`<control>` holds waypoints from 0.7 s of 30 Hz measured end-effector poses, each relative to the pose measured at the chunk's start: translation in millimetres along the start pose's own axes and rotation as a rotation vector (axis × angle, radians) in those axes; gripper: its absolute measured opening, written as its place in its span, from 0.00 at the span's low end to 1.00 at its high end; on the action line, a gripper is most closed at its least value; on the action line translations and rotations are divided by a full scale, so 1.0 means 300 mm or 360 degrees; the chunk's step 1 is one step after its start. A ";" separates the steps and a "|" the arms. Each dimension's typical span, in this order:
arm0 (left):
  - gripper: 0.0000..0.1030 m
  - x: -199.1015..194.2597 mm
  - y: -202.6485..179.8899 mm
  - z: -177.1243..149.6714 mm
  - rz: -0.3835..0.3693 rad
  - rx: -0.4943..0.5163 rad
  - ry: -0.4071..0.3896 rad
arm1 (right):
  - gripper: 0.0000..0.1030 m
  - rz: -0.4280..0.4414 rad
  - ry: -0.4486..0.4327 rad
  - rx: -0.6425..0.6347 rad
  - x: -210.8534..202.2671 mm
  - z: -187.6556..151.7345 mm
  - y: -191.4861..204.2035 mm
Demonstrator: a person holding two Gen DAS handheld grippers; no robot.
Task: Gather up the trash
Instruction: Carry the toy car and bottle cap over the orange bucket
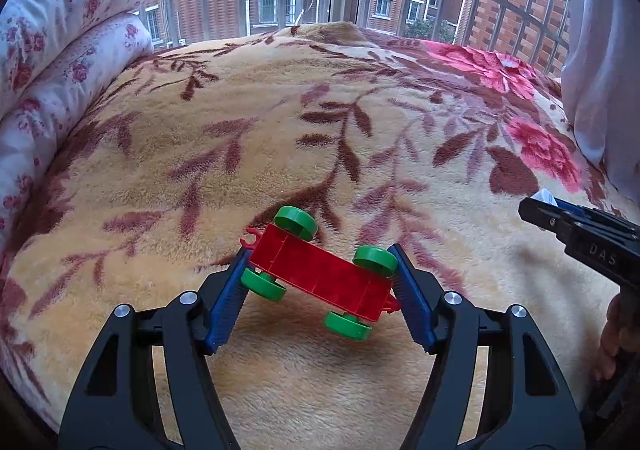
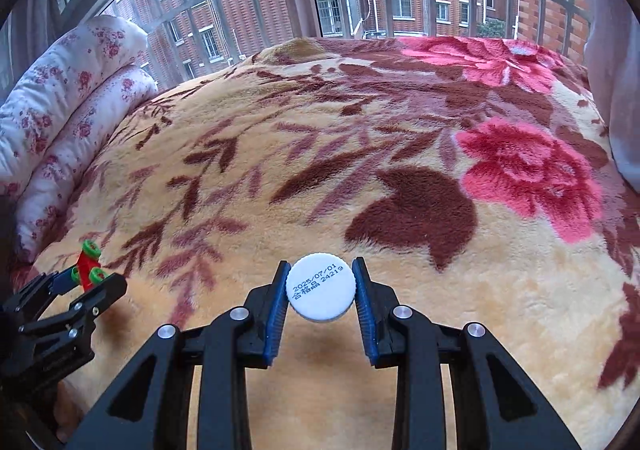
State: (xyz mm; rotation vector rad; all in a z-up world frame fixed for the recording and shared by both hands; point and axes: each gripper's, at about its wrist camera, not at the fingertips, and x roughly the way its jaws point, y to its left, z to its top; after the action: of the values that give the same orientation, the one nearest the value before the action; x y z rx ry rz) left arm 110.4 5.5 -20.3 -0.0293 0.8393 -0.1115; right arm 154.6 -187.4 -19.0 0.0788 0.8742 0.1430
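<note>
Behind right tool (image 1: 536, 205), cap (image 1: 545, 195) mostly hidden

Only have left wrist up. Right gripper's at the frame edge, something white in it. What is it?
Observer: A white bottle cap, clamped edge to edge between the right gripper pads.
Operator: Any markings?
Observer: Yes, a printed date code on its top face, which faces the camera.
Operator: Is my toy car visible from that side?
Observer: Yes, the red toy car with green wheels sits in the left gripper at the far left, held above the floral blanket.
</note>
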 end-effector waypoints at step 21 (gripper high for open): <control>0.64 -0.319 -0.033 -0.191 -0.0089 0.0142 -0.0110 | 0.31 0.0103 -0.0183 -0.0132 -0.480 -0.380 0.134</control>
State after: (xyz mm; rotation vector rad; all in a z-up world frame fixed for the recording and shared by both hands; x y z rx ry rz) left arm 3.4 7.3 13.0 0.0272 0.7641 -0.1995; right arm -28.0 -169.2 22.4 0.0373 0.7506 0.2329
